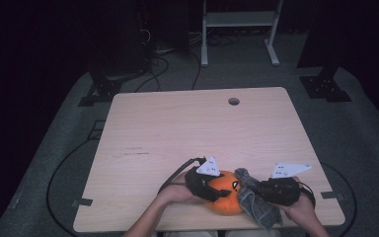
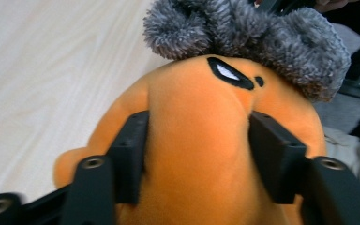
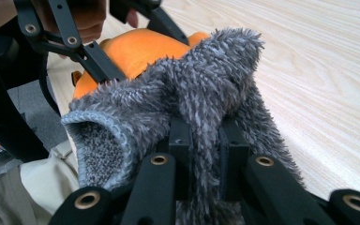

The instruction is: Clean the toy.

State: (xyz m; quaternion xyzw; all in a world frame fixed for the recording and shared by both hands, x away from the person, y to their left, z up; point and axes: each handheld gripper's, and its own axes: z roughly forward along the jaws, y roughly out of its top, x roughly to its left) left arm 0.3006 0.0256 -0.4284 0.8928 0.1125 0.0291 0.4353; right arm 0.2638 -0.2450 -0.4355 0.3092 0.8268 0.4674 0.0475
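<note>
- Pale wood table carries the work at its near edge; a round cable hole sits far back, and a white metal frame stands on the floor beyond, all well apart from the hands.
- Orange plush toy lies at the near edge between the two grippers, with a grey fuzzy sock draped against its right side and touching it.
- Left gripper pinches the toy: in the left gripper view its jaws press into the orange body from either side, moderately wide.
- Right gripper clamps a fold of the sock, jaws narrow with only the fuzzy fabric between them.
- Left gripper view shows the toy's black-and-white eye just under the sock's edge.
- Right gripper view shows the sock's open cuff, with the left gripper's black linkage and the orange toy behind it.
</note>
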